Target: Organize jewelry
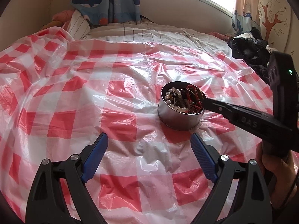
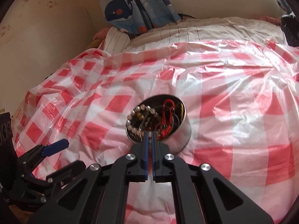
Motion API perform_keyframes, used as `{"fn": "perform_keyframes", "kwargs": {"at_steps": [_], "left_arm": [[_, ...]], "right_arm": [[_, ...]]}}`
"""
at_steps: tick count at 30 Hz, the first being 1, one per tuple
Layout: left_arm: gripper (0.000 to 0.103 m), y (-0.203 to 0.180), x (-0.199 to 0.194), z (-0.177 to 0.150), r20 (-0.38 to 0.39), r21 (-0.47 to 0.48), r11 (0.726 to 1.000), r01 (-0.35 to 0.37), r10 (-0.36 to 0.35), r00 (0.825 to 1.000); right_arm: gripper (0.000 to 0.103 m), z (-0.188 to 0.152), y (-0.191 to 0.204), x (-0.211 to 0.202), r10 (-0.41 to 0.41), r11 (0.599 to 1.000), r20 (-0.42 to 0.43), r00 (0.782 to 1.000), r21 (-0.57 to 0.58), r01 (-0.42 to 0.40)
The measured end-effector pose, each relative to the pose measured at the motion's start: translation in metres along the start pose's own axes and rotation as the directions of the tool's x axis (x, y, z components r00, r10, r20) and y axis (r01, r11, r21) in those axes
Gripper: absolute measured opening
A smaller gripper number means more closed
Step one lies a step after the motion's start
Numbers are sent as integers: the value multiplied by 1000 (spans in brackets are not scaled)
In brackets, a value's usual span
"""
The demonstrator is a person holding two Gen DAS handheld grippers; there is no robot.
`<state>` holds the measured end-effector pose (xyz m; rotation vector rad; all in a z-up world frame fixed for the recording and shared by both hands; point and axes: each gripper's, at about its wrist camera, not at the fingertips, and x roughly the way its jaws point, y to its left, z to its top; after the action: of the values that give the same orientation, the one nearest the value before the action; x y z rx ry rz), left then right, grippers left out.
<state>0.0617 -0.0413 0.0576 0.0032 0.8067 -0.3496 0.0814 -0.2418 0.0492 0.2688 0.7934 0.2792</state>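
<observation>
- Two grippers work over a bed: the left gripper [image 1: 149, 153] hangs nearest the camera in its own view, its blue pads wide apart with nothing between them, above the red-and-white checked plastic sheet [image 1: 78, 78].
- Just beyond it sits the round metal tin [image 1: 179, 118], upright on the sheet, heaped with tangled jewelry.
- At the tin's near rim, seen from the right wrist, the right gripper [image 2: 149, 136] has its pads drawn together at the tips; whether a strand is pinched between them I cannot tell, as the tips sit right among the pieces.
- Inside lie a white bead bracelet [image 2: 137, 118] and a red braided cord [image 2: 167, 119], with darker bits underneath.
- Handling, as a guess: all of it is light and limp, the beads slick and round, the cord soft and easier to nip. Strands look interlocked, so one lifted piece may drag others or tip the light tin.
- The sheet is crinkly and probably slippery, so the tin may slide.
- Open room lies left of the tin and ahead of it; dark clothing [image 1: 248, 54] crowds the far right, a striped bedsheet [image 1: 149, 31] and whale curtain [image 1: 104, 1] lie farthest.
</observation>
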Motion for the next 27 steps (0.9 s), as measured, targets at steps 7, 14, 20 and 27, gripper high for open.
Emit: {"fn": "perform_keyframes", "kwargs": {"at_steps": [7, 14, 20, 27], "left_arm": [[87, -1, 3, -1, -13, 2, 1000, -1, 1, 1000], [91, -9, -1, -5, 6, 26, 999, -47, 46, 999], [95, -16, -3, -14, 7, 51, 994, -97, 97, 995], [95, -22, -6, -20, 9, 93, 987, -128, 128, 992]], "right_arm": [[4, 3, -6, 0, -43, 999, 7, 999, 4, 43], [4, -36, 10, -42, -164, 986, 10, 986, -40, 164], [44, -83, 15, -50, -277, 960, -35, 960, -56, 275], [48, -92, 7, -43, -325, 946, -45, 945, -20, 324]]}}
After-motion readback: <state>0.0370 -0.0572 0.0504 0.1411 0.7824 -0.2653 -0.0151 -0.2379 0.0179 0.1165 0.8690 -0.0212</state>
